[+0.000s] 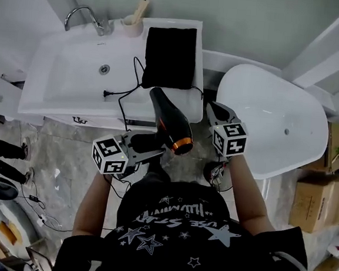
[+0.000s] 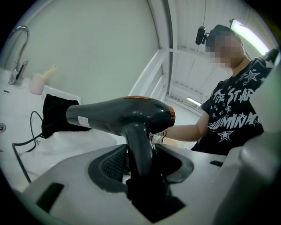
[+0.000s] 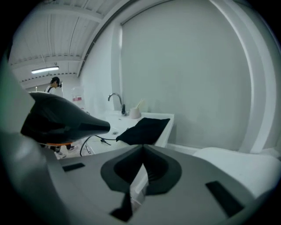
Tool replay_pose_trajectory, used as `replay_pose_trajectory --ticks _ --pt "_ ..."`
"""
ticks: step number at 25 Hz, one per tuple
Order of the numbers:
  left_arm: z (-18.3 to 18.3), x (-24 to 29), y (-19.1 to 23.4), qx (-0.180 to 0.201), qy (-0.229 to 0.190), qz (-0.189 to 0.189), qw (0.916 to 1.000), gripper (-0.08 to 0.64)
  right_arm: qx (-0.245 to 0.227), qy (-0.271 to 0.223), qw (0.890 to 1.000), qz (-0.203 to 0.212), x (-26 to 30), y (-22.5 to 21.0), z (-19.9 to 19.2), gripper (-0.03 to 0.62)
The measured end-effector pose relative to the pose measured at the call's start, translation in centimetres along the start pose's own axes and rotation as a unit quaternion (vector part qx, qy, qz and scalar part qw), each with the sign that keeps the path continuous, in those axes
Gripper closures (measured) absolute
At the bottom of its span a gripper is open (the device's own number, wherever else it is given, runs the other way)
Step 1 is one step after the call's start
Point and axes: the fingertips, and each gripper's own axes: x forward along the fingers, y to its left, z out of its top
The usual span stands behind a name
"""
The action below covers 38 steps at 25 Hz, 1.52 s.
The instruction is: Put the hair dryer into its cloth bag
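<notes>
The left tongs (image 2: 139, 165) are clamping the handle of the hair dryer (image 2: 118, 115), holding it in the air just off the counter's (image 1: 116, 39) front edge, with its nozzle pointing toward the black cloth bag (image 1: 169, 55). The bag is lying flat along the counter's right edge. The dryer's cord (image 1: 122, 98) is trailing over the front edge. The right tongs (image 3: 142, 165) are sitting closed together, gripping nothing, just beside the dryer.

The bag (image 1: 170, 56) lies on the sink's (image 1: 61, 87) right end, with a cup (image 1: 132, 25) behind it and the faucet (image 1: 85, 17) further left. The bathtub (image 1: 276, 123) stands right of the sink. The hair dryer (image 1: 170, 121) is before the bag, between the left gripper (image 1: 151, 145) and the right gripper (image 1: 212, 109).
</notes>
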Motion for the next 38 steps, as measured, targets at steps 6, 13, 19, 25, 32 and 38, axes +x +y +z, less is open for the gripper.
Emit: replay_pose_trajectory --ticks 6,13,19,25,32,38 --pt "0.2 -0.7 1.6 -0.001 0.033 -0.048 0.9983 0.347 -0.074 0.043 0.996 -0.019 2.6 0.1 0.5 0.586" --pt "-0.4 -1.8 2.5 -0.005 0.069 -0.103 0.9923 0.347 -0.194 0.077 0.978 -0.002 7.3 1.2 1.7 0.568" --pt "-0.8 -2.1 2.9 -0.003 0.09 -0.13 0.9875 0.347 -0.298 0.123 0.946 0.029 10.6 2.6 1.2 0.515" --pt "-1.2 -2.3 3.1 -0.009 0.097 -0.153 0.9834 0.347 -0.332 0.163 0.928 0.047 13.2 3.3 -0.5 0.471" --pt "-1.7 -2.7 3.2 0.005 0.124 -0.164 0.9785 0.347 -0.338 0.186 0.921 0.046 14.4 2.8 -1.2 0.516" --pt "-2.1 -3.0 3.6 0.022 0.149 -0.173 0.9732 0.347 -0.306 0.171 0.936 0.039 14.4 2.7 0.0 0.566"
